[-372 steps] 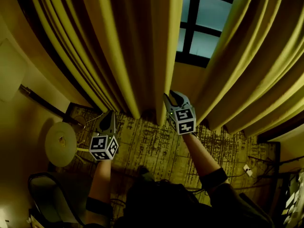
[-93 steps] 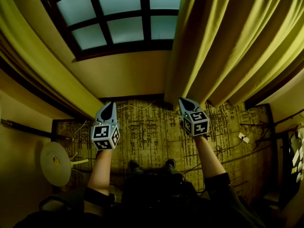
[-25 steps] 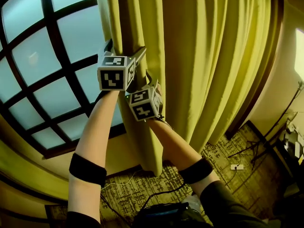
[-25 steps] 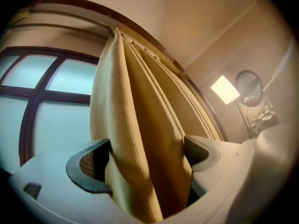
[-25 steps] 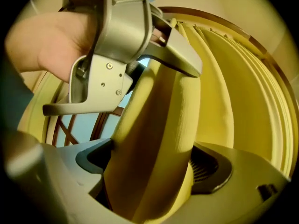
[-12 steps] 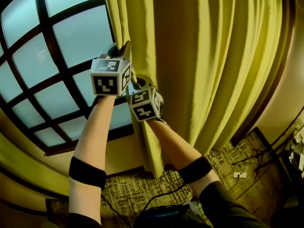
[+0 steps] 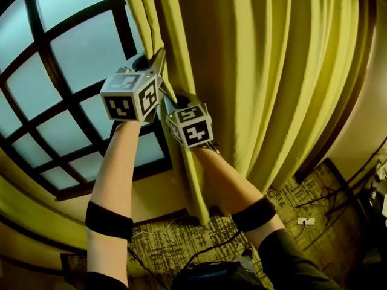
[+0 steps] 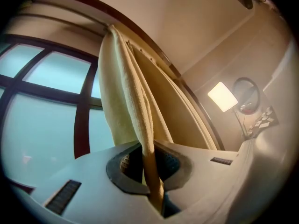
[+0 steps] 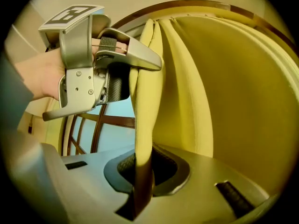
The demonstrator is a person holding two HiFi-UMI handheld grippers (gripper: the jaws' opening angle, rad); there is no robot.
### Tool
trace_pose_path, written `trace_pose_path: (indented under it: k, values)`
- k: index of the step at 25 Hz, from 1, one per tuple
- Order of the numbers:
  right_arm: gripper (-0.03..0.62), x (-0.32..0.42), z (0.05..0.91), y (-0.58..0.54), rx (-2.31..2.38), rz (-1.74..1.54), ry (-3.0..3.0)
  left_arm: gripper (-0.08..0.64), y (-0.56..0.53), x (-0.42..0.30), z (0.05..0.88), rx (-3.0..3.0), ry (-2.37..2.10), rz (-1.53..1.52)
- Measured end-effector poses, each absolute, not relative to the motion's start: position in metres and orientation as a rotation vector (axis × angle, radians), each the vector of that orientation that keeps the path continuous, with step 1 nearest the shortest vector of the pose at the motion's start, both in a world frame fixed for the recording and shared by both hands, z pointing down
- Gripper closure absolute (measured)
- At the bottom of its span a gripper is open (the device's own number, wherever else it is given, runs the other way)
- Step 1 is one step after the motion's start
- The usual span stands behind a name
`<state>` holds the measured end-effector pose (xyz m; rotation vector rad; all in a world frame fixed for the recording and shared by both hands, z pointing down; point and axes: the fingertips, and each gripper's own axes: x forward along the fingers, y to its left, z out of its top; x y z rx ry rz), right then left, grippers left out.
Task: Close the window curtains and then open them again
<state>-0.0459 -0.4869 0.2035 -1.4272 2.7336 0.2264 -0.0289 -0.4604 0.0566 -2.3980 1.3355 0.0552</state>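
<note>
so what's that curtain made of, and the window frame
curtain: looks like a heavy woven cloth, matte yellow-green; a coarse weave shows up close and it hangs in deep soft folds. window frame: probably dark-stained wood with a slight sheen, though painted metal can't be ruled out.

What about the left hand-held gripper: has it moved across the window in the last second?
Yes. The left hand-held gripper, shut on the curtain, has shifted left: it was right of the window's vertical bar, now it overlaps it.

Grippers [image 7: 158,58] [image 7: 174,101] x2, curtain [image 7: 272,71] x1, window [image 7: 66,65] x1
</note>
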Motion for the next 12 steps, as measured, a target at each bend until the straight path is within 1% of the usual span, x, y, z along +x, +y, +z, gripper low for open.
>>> trace_pose_path:
  k: [12]
  values:
    - [0.562,0.056,0.193,-0.518,-1.378,0.155,2.772,0.558,-0.488,0.072,0.04,-2.443,1.333,0.1]
